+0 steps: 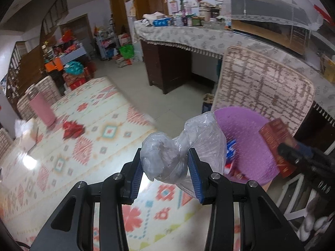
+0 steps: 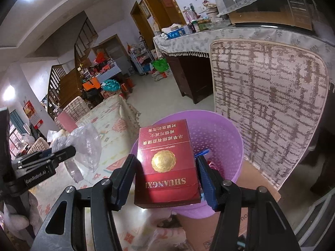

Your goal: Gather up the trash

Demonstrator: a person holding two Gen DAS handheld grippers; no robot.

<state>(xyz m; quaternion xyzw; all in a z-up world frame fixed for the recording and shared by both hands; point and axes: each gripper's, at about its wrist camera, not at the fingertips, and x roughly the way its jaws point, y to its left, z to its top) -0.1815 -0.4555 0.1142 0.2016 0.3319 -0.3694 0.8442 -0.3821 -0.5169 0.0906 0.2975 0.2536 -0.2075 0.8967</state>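
The left hand-held gripper pinches a crumpled clear plastic bag between its blue pads, holding it above the edge of the patterned bench, just beside the purple waste basket. The right hand-held gripper clamps a red cigarette box with a gold seal, its far end reaching over the basket's rim. Some blue and red scraps lie inside the basket. A chair with a woven cushion back stands just behind the basket. Further along the bench stand a pink tumbler and a red crumpled wrapper, well apart from both grippers.
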